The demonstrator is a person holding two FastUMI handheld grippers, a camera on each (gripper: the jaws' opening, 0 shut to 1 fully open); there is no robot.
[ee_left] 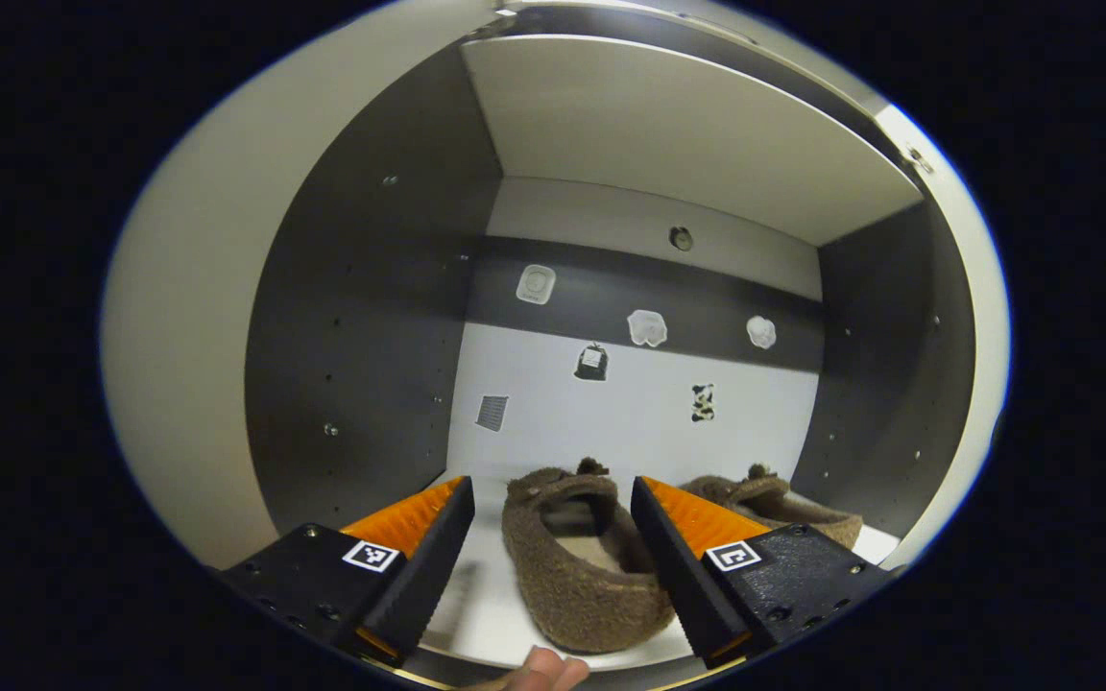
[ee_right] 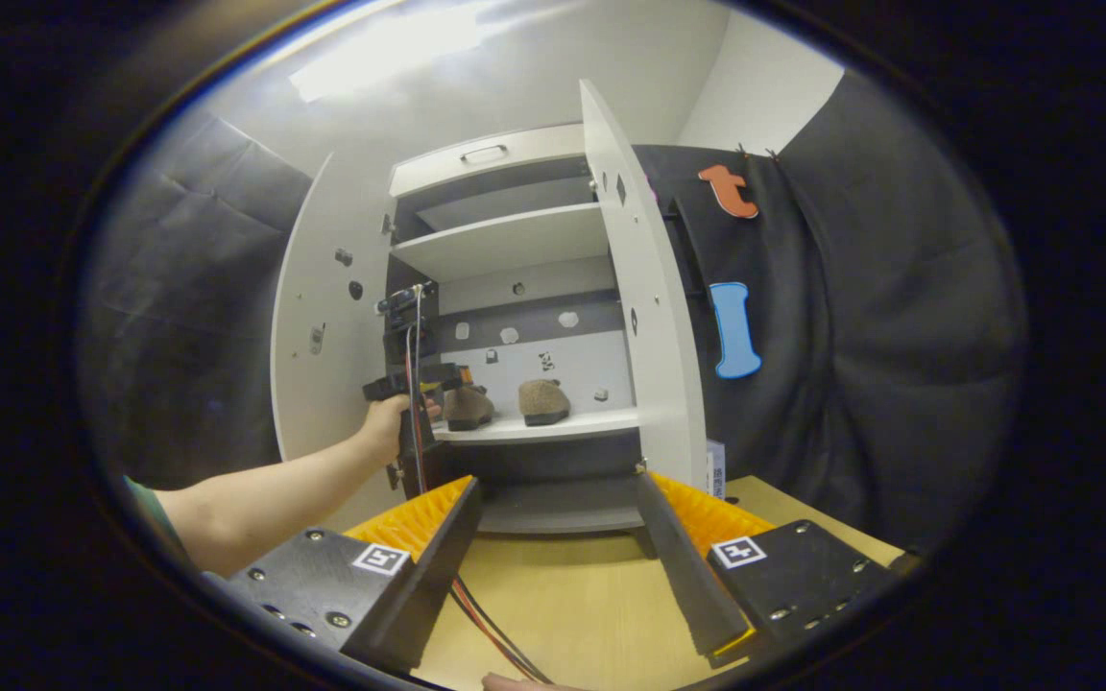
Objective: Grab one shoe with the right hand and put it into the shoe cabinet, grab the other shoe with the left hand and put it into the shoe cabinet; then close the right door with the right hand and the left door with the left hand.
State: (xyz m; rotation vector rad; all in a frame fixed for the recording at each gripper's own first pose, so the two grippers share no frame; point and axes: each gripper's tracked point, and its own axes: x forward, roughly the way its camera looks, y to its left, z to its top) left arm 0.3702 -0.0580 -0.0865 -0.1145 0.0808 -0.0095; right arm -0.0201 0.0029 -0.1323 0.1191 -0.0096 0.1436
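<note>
Two brown fuzzy shoes stand on the cabinet's white shelf (ee_left: 476, 614). The nearer shoe (ee_left: 580, 566) lies between the fingers of my left gripper (ee_left: 548, 491), which is open; its right finger is close beside the shoe and its left finger stands apart. The second shoe (ee_left: 772, 507) sits further right. From the right gripper view both shoes (ee_right: 468, 408) (ee_right: 543, 401) show on the shelf (ee_right: 553, 425), with a hand holding the left gripper (ee_right: 430, 384) at the left one. My right gripper (ee_right: 558, 489) hangs open above the wooden table (ee_right: 572, 595), holding nothing.
The cabinet's left door (ee_right: 323, 317) and right door (ee_right: 644, 288) both stand open. An upper shelf (ee_right: 505, 240) sits above the shoes. A forearm (ee_right: 275, 489) reaches across from the left. Red and black cables (ee_right: 488, 619) trail over the table.
</note>
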